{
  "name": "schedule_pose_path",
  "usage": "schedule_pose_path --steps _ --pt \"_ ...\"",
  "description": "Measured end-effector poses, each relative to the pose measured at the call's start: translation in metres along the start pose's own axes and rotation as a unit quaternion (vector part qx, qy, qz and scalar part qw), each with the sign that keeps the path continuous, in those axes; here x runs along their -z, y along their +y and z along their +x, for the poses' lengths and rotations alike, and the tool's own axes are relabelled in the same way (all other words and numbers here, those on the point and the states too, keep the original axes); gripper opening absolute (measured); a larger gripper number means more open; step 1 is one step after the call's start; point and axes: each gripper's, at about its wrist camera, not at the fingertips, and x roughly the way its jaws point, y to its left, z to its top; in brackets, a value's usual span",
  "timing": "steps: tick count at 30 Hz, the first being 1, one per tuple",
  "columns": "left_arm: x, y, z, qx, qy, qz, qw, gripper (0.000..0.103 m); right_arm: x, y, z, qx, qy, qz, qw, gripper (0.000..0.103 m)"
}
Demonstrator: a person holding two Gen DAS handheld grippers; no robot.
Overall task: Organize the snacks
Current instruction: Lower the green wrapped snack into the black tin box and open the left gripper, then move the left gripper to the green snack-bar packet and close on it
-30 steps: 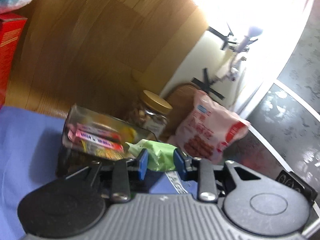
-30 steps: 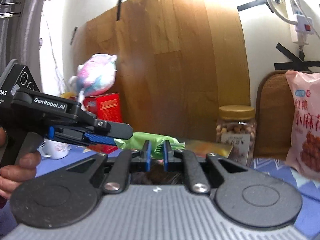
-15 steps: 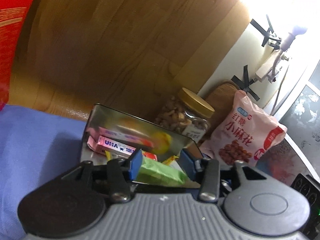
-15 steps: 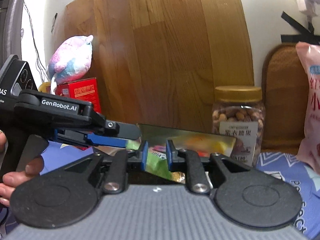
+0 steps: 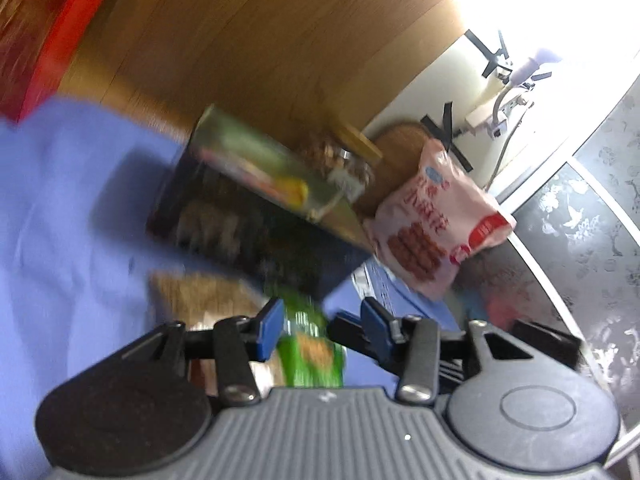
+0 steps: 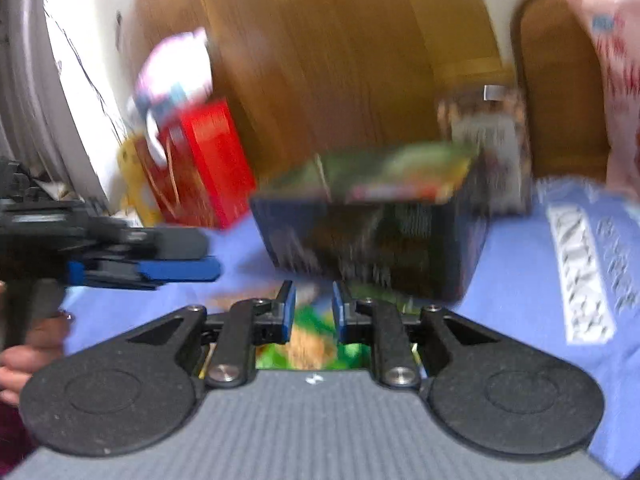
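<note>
We have some snacks already in the dark box [image 5: 256,236], while more green packets [image 6: 316,340] lie just before it between the released jaws of our left gripper [image 5: 320,320] and right gripper [image 6: 314,308].

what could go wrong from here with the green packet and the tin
1. The green packet lies between the fingers of the left gripper, which look apart from it, so a lift now may leave it on the blue cloth.
2. The tin stands right ahead of the right gripper; pushing forward could knock it.
3. Both views are blurred, so aim is uncertain.
</note>
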Motion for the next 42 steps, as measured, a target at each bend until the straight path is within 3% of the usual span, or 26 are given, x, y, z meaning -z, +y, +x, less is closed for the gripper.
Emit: schedule_pose_path --steps 3,5,9,13,17,22,23,26,30,34,42 --pt "0.020 0.008 -0.015 0.001 0.009 -0.025 0.9997 0.043 0.010 -0.001 0.013 -0.004 0.050 0.018 0.999 0.024" --pt "0.031 0.013 -0.028 0.001 0.011 -0.034 0.9994 0.043 0.015 0.006 0.004 -0.036 0.064 0.030 0.997 0.022" --pt "0.055 0.020 -0.049 0.004 0.017 -0.048 0.9987 0.044 0.042 0.036 -0.019 -0.052 0.074 0.024 0.996 0.025" --pt "0.078 0.023 -0.060 0.016 0.031 -0.066 0.9972 0.045 0.058 0.050 -0.047 -0.063 0.046 0.037 0.996 0.027" --pt "0.092 0.022 -0.063 0.023 0.045 -0.076 0.9958 0.044 0.065 0.051 -0.063 -0.066 0.022 0.048 0.996 0.038" --pt "0.099 0.020 -0.057 0.030 0.053 -0.088 0.9942 0.044 0.071 0.052 -0.061 -0.048 0.032 0.038 0.998 0.039" --pt "0.100 0.020 -0.054 0.026 0.055 -0.090 0.9941 0.040 0.073 0.052 -0.059 -0.049 0.043 0.047 0.997 0.038" --pt "0.102 0.016 -0.059 0.016 0.047 -0.076 0.9959 0.040 0.080 0.064 -0.063 -0.073 0.063 0.036 0.995 0.037" --pt "0.097 0.022 -0.070 0.013 0.033 -0.086 0.9957 0.041 0.086 0.076 -0.077 -0.097 0.053 0.001 0.994 0.037" --pt "0.096 0.022 -0.073 0.010 0.031 -0.080 0.9963 0.045 0.090 0.075 -0.079 -0.069 0.050 -0.014 0.996 0.038" --pt "0.099 0.012 -0.066 -0.001 0.048 -0.040 0.9980 0.054 0.094 0.081 -0.071 -0.053 0.057 -0.052 0.996 0.038"
